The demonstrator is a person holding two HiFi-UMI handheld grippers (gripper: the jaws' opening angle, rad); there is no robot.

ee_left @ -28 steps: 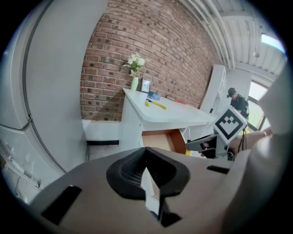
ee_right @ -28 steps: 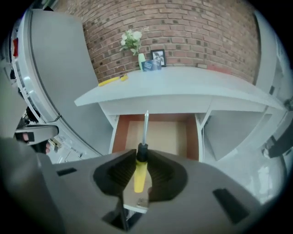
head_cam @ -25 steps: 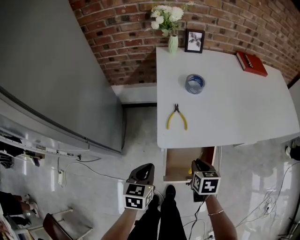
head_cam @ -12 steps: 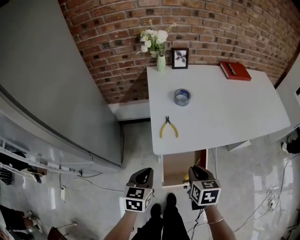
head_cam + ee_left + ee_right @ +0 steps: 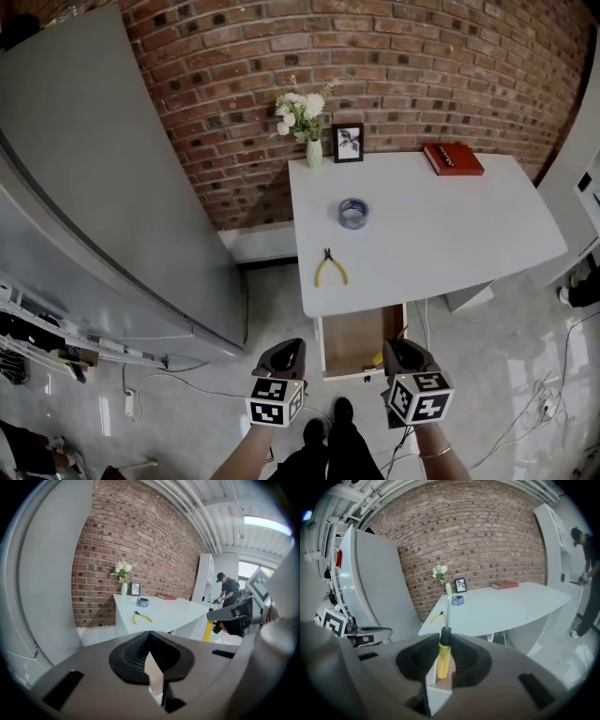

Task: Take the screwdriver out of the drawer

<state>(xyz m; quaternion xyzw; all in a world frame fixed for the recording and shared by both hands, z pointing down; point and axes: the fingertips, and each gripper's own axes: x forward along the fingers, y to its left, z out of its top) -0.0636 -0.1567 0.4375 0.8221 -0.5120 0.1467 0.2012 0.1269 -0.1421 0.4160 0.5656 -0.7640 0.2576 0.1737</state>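
The right claw (image 5: 444,638) is gripping the screwdriver (image 5: 442,657) by its yellow handle, with the shaft pointing ahead. The tool is sitting just above the open drawer (image 5: 352,339) under the tabletop (image 5: 422,234) and seemingly clearing it. The left claw (image 5: 150,638) is hanging closed and empty, probably just keeping out of the way.

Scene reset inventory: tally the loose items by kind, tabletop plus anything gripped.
Hand tools: 2, the pliers and the screwdriver in the jaws of the right gripper
Tape roll: 1
Vase of flowers: 1
Picture frame: 1
Red book: 1
Total: 6
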